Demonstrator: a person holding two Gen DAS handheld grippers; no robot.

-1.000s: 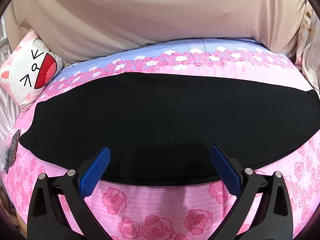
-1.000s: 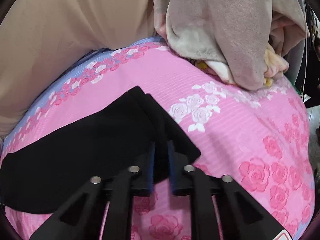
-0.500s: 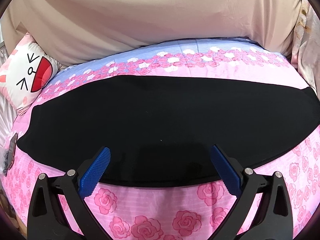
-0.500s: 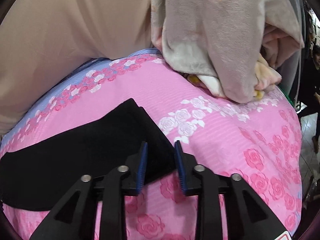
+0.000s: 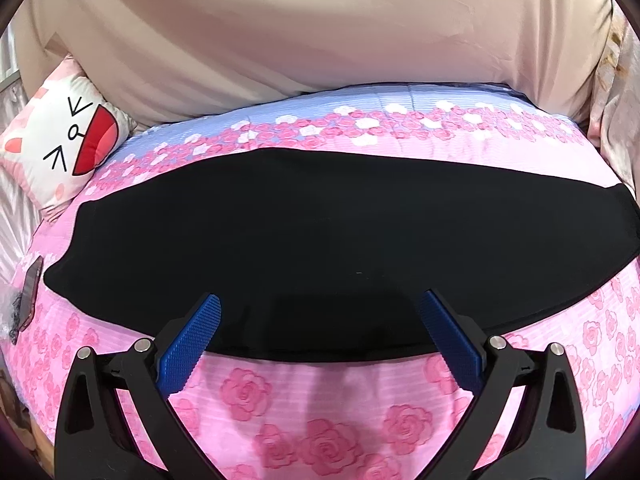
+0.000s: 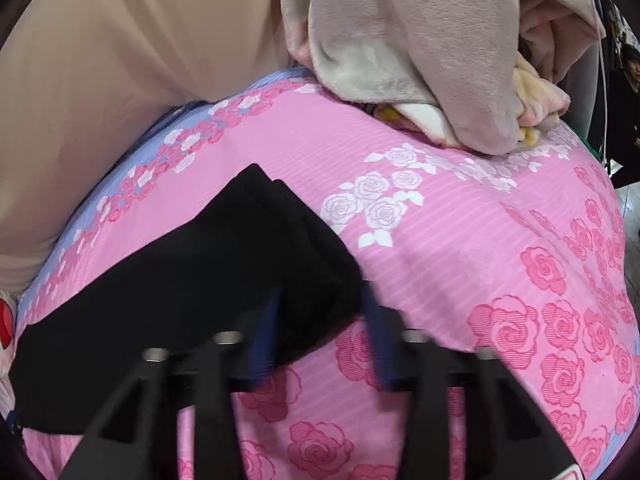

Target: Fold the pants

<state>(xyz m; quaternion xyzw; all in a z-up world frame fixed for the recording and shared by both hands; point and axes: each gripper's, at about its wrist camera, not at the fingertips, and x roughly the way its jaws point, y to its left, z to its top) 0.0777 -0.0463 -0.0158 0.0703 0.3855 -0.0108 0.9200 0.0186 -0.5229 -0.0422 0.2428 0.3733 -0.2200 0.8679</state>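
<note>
right hand-held gripper (image 6: 320,332) is motion-blurred, jaws just closing and still parted around the pants (image 6: 180,280) corner, pad contact hard to tell. left hand-held gripper (image 5: 320,336) gapes wide over the near edge of the one black pants, holding nothing. pants lie flat on the bed (image 5: 320,412), long axis left-right, right end cut off; one cartoon pillow (image 5: 68,140).

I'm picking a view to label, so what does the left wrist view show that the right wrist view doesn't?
Only the left wrist view: the cartoon-face pillow, the dark phone-like object at the bed's edge, and the open left gripper.

Only the right wrist view: the heap of plush blankets and the right gripper, whose jaws have just been closing, pads apart around the pants' corner.

Both: the black pants on the pink rose bedspread.
</note>
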